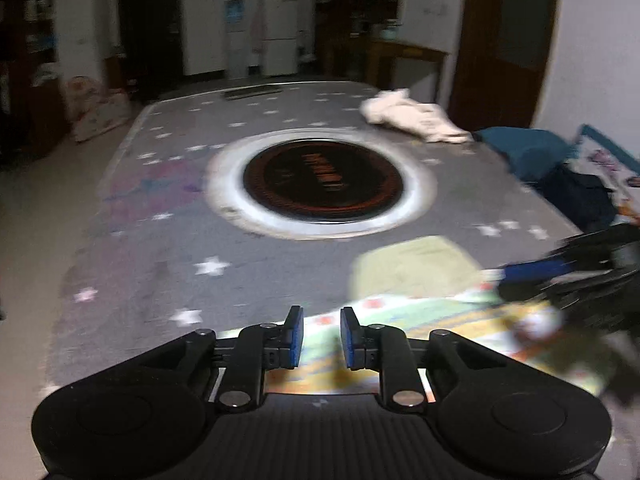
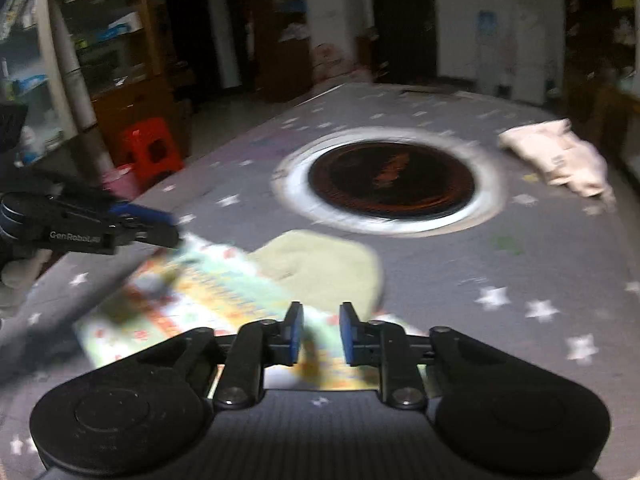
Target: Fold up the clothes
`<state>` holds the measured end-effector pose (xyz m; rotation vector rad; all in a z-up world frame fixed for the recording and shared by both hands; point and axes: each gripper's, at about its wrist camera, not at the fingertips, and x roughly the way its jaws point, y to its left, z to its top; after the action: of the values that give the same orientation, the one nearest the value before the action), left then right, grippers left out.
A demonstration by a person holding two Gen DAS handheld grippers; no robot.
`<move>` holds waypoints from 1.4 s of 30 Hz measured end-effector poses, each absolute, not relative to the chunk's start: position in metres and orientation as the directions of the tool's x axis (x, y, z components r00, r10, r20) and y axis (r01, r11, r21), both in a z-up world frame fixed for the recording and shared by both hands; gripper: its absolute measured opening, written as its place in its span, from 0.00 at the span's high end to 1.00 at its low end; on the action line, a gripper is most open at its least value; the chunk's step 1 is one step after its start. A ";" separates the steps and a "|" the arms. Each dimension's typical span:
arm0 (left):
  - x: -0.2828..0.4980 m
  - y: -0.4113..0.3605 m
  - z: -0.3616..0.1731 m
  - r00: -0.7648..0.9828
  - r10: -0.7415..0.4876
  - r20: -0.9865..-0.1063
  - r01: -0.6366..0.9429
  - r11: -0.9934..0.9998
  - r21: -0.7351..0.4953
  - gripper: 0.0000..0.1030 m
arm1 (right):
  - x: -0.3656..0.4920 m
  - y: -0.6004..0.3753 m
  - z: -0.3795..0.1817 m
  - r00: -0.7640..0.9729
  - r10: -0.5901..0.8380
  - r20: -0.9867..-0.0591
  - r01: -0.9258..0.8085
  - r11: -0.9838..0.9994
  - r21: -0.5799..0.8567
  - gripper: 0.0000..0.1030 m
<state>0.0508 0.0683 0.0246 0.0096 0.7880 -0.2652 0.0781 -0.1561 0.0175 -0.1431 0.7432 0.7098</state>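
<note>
Two handheld tools hover over a grey, star-patterned worktop [image 1: 168,240]. The left tool [image 1: 321,334] and right tool [image 2: 321,334] each have blue pads spread apart, gripping nothing. A colourful patterned garment [image 2: 208,292] lies flat at the near edge, beside a pale green cloth [image 2: 324,264]. A cream garment [image 1: 412,116] sits crumpled by the far right edge.

Home dining room (fridge [image 1: 280,32], shelves [image 2: 108,28])
</note>
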 end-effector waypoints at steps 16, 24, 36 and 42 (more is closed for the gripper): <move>0.069 0.050 0.001 0.633 -0.288 -0.719 0.223 0.957 -0.187 0.69 | 0.068 -0.142 0.010 0.521 0.543 -0.659 -0.649 0.753 0.107 0.57; 0.060 0.041 -0.002 0.653 -0.241 -0.718 0.233 0.966 -0.113 0.65 | 0.057 -0.163 0.002 0.524 0.505 -0.686 -0.610 0.784 0.112 0.57; 0.035 0.040 0.017 0.677 -0.256 -0.690 0.260 0.960 -0.101 0.62 | 0.047 -0.207 0.009 0.593 0.416 -0.689 -0.521 0.851 0.065 0.58; 0.014 0.035 0.016 0.680 -0.258 -0.687 0.285 0.956 -0.077 0.62 | 0.029 -0.187 0.019 0.566 0.490 -0.664 -0.602 0.795 0.074 0.57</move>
<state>0.0143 0.0354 0.0160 0.0371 0.7650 -0.3045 0.0293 -0.1872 0.0187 -0.1674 0.7257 0.6449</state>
